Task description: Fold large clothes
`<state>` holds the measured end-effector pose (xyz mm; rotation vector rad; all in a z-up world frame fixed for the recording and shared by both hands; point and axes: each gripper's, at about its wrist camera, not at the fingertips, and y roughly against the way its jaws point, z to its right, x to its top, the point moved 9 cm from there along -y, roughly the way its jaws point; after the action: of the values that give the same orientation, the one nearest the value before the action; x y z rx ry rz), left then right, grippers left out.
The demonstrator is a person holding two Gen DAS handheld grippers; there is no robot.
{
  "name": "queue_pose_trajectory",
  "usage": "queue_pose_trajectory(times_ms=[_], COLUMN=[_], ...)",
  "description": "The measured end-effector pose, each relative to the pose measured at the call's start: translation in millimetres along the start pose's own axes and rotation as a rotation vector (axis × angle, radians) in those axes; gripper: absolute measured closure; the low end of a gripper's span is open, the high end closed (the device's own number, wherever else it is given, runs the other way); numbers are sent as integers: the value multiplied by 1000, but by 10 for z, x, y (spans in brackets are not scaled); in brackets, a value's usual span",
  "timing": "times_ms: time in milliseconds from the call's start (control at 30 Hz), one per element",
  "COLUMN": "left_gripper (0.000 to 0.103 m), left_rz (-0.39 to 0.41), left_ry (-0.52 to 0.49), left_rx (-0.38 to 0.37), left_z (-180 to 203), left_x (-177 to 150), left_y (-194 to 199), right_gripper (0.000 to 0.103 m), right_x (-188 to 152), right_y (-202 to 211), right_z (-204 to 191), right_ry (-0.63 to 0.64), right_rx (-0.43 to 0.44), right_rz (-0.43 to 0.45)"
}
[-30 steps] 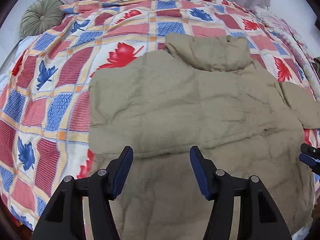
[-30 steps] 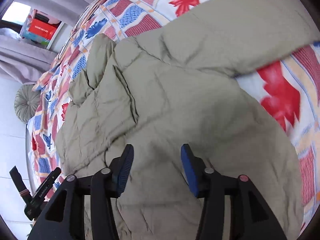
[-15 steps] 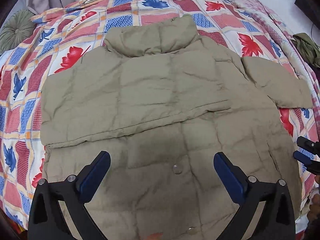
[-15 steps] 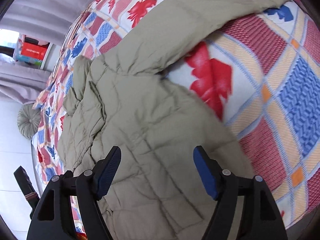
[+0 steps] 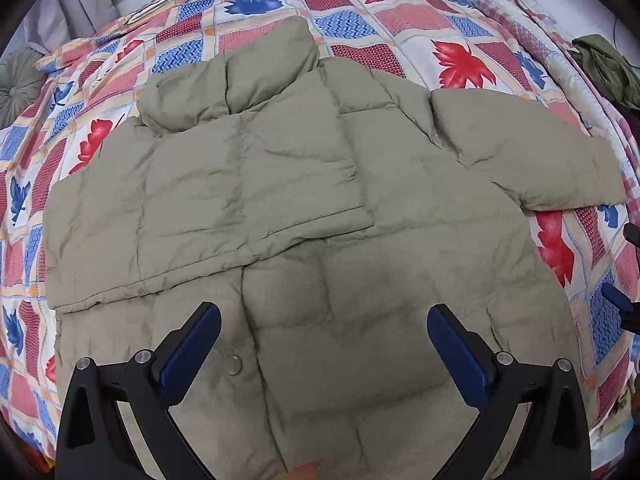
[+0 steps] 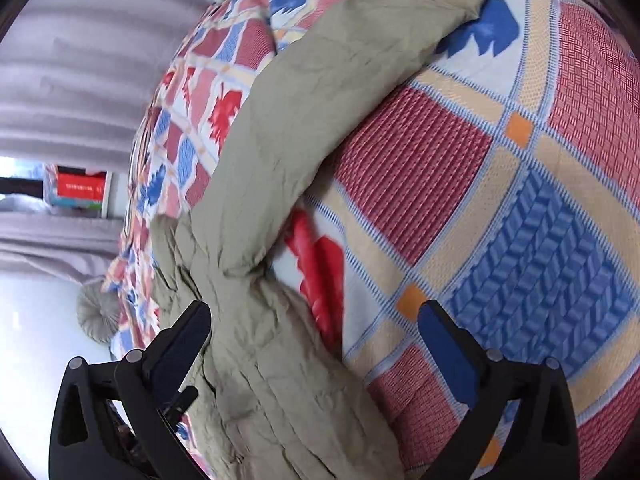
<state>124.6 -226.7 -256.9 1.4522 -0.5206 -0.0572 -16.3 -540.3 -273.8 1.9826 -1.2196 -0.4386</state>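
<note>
So the whole bed is covered by this patchwork quilt [image 5: 400,20] with the red and blue leaves, and that's my work surface, soft but big enough to lay everything flat. On top of it is the khaki puffer jacket [image 5: 320,280], spread out front-up with the collar [image 5: 228,80] pointing away from me and the hem closest to me. One sleeve is already folded across the chest [image 5: 200,208], which is why that side looks like a neat rectangle. The other sleeve [image 5: 520,152] is stretched out sideways over the quilt, so I'd guess that's the next thing to bring in.

My left gripper [image 5: 324,344] is hovering over the lower front panel with its jaws spread wide, holding nothing. I'm keeping it above the body so I can pin or smooth the fabric if it puffs back up, which this kind of padding loves to do.

My right gripper [image 6: 316,344] is down low at the side edge of the jacket [image 6: 272,360], right near where the outstretched sleeve [image 6: 340,60] joins the body. Also wide open, nothing in it. It's lined up along the seam side so I can get a bite on the sleeve.

Small stuff: a snap button [image 5: 233,365] near my left finger, and a round grey cushion [image 5: 16,80] off in the corner.
</note>
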Motion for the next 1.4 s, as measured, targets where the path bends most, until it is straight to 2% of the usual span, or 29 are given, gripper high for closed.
queue_pose_trajectory(times_ms=[100, 233, 400, 567, 667, 767, 833, 933, 1133, 1267, 1400], left_gripper=[0, 0, 0, 0, 0, 0, 0, 0, 0, 0, 0], left_rz=[-15, -56, -66, -44, -35, -28, -20, -6, 27, 51, 71], left_ry=[10, 29, 49, 52, 64, 91, 105, 120, 148, 172, 202], left_rx=[3, -60, -61, -46, -43, -37, -32, -19, 3, 25, 47], left_z=[55, 173, 268, 335, 318, 247, 179, 65, -246, -538, -865], left_x=[29, 33, 69, 145, 201, 248, 272, 310, 371, 377, 342], left_y=[-57, -126, -179, -175, -159, -147, -127, -97, -32, 27, 75], right_gripper=[0, 0, 0, 2, 16, 36, 69, 96, 96, 96, 96], right_x=[261, 685, 1154, 1529, 1707, 1835, 1883, 1932, 1901, 1688, 1244], right_y=[35, 100, 48, -79, -178, -284, -339, -341, -207, -227, -440], right_z=[152, 342, 478, 547, 581, 620, 598, 383, -287, -1019, -1831], right_ry=[-51, -152, -246, -371, -457, -551, -574, -507, -350, -130, 106], right_rx=[3, 74, 140, 227, 285, 360, 387, 414, 483, 472, 428], right_rz=[25, 89, 135, 171, 181, 168, 156, 143, 138, 91, 24])
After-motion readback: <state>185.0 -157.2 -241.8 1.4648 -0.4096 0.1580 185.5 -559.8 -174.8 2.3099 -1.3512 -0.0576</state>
